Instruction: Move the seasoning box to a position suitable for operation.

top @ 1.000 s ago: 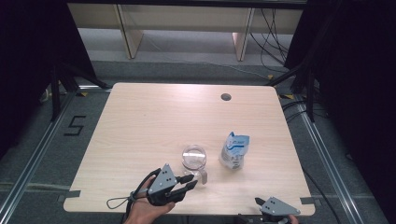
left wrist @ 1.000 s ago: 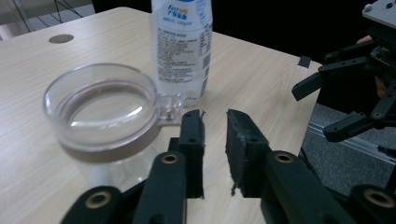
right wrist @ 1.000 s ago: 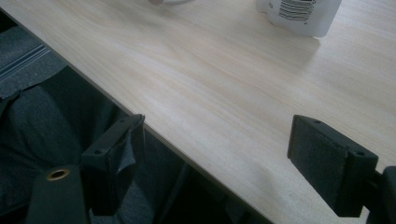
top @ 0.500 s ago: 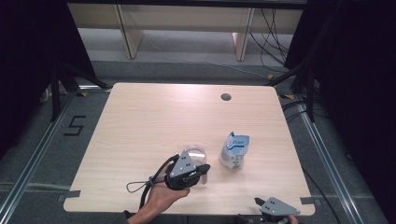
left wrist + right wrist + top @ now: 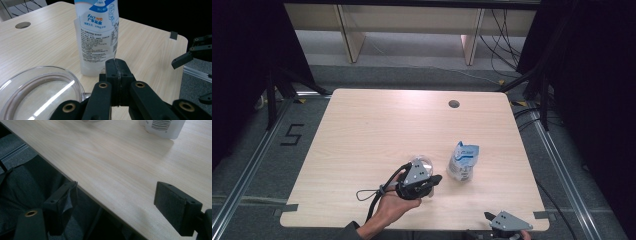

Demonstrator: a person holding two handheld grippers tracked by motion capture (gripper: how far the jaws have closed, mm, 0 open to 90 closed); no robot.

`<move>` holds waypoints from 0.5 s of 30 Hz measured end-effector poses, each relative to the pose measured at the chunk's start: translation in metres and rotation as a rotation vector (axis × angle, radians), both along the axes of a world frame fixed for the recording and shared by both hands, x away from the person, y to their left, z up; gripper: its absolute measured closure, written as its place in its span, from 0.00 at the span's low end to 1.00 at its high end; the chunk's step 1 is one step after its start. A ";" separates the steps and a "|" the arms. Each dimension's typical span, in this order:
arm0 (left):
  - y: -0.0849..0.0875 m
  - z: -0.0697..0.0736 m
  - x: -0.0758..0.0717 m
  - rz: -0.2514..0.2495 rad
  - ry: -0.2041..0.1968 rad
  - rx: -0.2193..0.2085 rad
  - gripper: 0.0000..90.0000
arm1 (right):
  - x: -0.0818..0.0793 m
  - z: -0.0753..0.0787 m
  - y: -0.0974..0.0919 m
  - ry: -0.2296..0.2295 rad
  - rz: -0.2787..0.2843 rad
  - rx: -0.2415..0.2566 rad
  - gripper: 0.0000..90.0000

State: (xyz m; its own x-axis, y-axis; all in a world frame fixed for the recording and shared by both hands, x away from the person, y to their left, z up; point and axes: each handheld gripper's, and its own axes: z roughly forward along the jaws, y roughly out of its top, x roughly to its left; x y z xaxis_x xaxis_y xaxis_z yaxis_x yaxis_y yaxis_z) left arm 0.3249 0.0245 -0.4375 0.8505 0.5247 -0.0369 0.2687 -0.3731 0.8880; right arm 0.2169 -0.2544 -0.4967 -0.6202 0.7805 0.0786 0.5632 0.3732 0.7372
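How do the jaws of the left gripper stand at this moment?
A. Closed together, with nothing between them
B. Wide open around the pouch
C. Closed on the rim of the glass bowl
A: in the left gripper view, the left gripper has both jaws pressed flat together, beside the glass bowl and in front of the pouch.

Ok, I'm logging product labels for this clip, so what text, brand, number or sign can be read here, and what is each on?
"ALTINO": brand in red on the white and blue pouch, first letter uncertain.
Chinese characters beneath it on the pouch: large enough to see, not surely readable.
Fine print block on the pouch: too small.
Barcode on the pouch: digits not readable.
"5": black mark on the floor left of the table.
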 end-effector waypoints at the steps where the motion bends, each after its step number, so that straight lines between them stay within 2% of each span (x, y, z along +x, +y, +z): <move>1: 0.000 0.000 0.000 0.000 0.000 0.000 0.99 | 0.000 0.000 0.000 0.000 0.000 0.000 0.22; 2: 0.000 -0.001 0.001 0.001 -0.003 0.006 0.99 | 0.000 0.000 0.000 -0.014 0.002 -0.007 0.22; 12: 0.000 -0.007 0.003 -0.001 0.011 0.026 0.99 | -0.001 0.000 0.001 0.010 -0.002 0.006 0.22; 14: 0.001 -0.007 0.002 0.002 0.018 0.043 0.99 | -0.001 0.000 0.001 0.009 -0.002 0.005 0.22; 15: 0.001 -0.009 0.003 0.002 0.017 0.035 0.99 | -0.001 0.000 0.001 0.009 -0.003 0.005 0.22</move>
State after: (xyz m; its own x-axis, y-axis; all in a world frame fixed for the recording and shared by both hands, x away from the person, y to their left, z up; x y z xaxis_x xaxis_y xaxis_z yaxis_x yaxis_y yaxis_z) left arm 0.3274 0.0254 -0.4462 0.8488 0.5277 -0.0332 0.2845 -0.4029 0.8699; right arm 0.2161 -0.2535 -0.4967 -0.6169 0.7820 0.0884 0.5709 0.3674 0.7342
